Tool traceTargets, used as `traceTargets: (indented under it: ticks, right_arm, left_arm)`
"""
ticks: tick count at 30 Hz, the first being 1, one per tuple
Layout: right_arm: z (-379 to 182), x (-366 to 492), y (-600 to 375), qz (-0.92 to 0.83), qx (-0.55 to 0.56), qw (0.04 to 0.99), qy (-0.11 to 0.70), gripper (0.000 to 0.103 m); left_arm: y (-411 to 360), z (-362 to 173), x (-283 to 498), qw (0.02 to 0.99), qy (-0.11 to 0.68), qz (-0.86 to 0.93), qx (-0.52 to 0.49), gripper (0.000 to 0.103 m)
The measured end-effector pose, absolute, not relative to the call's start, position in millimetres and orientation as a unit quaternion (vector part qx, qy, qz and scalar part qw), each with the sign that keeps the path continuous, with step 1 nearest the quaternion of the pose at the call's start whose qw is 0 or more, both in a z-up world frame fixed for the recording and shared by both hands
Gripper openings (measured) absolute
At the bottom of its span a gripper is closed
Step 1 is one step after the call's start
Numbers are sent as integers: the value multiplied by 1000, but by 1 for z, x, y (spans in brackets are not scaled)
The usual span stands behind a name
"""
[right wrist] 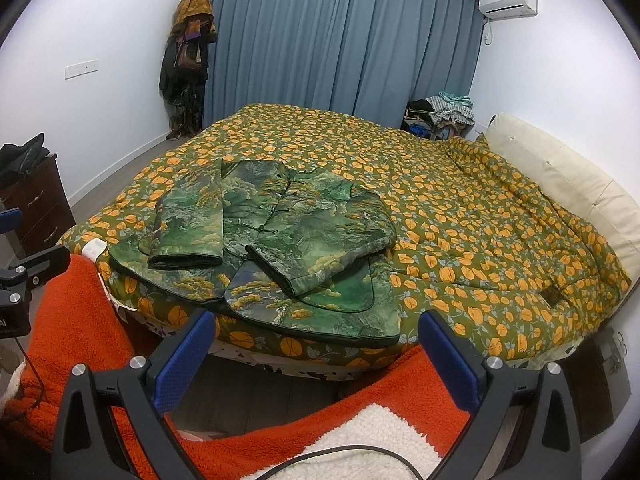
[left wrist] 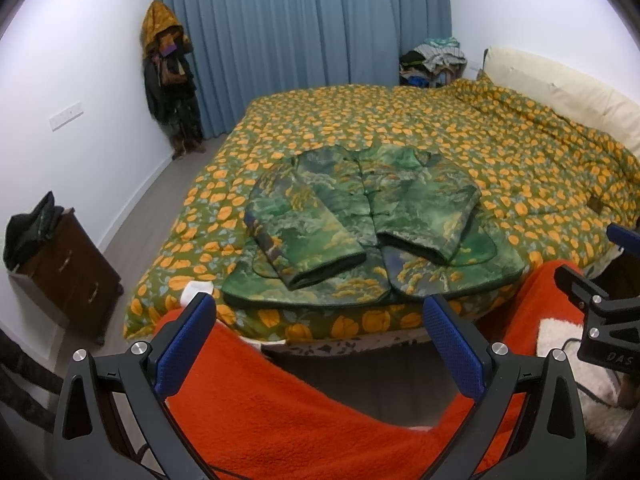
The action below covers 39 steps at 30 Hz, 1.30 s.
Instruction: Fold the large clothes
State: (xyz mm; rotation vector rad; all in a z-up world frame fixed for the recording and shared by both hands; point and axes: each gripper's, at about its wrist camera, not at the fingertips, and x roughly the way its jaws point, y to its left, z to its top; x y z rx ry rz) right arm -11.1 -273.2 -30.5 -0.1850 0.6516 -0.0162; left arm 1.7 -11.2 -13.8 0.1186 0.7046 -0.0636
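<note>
Left gripper (left wrist: 320,344) spread wide, pinching nothing, held back off the bed's near edge above orange fleece (left wrist: 260,400). Right gripper (right wrist: 316,356) likewise spread and empty, over the same fleece.

Ahead, one green printed jacket (left wrist: 360,220) lying front-up near the bed's near edge on the orange-flowered quilt (left wrist: 480,152), hem toward the grippers, collar away. Two sleeves, both already laid inward across the front: left sleeve (left wrist: 296,224) and right sleeve (left wrist: 432,216), cuffs pointing to the hem.

Judged step: sleeves done, body fold not yet made. Next move probably calls for reaching forward, pinching the hem's two corners, one per gripper, and lifting evenly toward the collar without dragging the sleeves loose.
</note>
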Motion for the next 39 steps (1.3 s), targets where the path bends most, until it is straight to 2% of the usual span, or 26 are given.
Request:
traceTargets:
  ticks: [39]
  right_arm:
    - [-31,-9,-266,7,-101,941,322,103]
  left_arm:
    - [-20,-12,-2,939,337,-21,71,103]
